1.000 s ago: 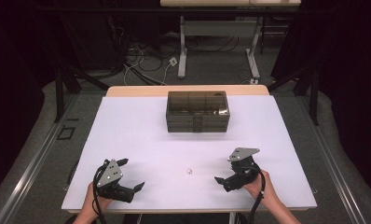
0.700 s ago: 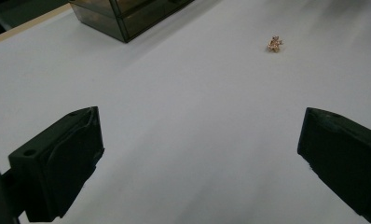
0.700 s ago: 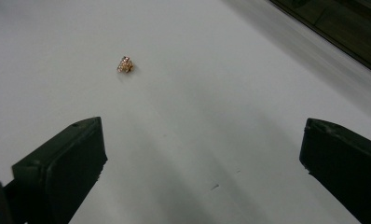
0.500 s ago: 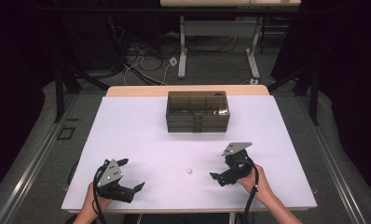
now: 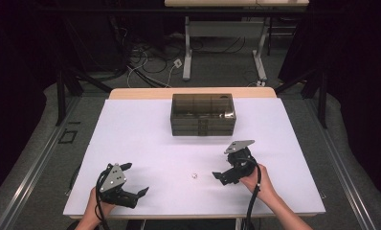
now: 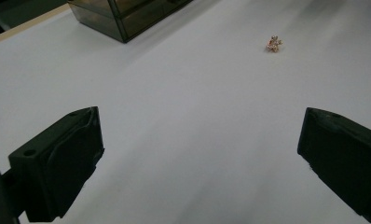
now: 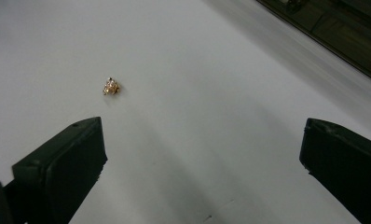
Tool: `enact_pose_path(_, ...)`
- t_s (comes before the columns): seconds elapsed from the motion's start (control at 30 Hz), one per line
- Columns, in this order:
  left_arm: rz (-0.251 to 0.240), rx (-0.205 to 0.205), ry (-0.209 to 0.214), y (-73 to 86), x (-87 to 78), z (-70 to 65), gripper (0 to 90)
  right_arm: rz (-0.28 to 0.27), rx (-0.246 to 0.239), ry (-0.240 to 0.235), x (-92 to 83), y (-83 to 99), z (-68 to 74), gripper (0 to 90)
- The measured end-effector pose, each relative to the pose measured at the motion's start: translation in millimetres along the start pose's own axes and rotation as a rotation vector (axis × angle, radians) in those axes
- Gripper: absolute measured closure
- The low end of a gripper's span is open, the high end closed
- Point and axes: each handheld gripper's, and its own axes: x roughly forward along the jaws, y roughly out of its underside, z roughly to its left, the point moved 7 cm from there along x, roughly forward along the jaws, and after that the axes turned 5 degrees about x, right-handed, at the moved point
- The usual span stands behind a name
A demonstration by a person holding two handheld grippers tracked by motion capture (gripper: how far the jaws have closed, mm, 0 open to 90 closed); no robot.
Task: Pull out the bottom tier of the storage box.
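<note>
Your right gripper [image 5: 220, 175] has slid closer to the small gold trinket [image 5: 194, 176], jaws wide apart and empty, like your left gripper [image 5: 133, 182].

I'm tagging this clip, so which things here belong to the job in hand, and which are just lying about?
In the job:
- small gold trinket
- right gripper, open, close beside it
- left gripper, open, farther off

Lying about:
- dark see-through drawer box at the far side of the white table
- cables on the floor

Dark room, grey floor [image 5: 45, 158] (cables [image 5: 145, 72] beyond the table).
</note>
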Motion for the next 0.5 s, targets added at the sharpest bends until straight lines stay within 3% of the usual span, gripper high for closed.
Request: enact_pose_path(0.5, 0.000, -0.001, 0.004, -0.1, 0.3, -0.1, 0.2, 0.041, 0.027, 0.004, 9.9, -14.9, -2.3, 0.0)
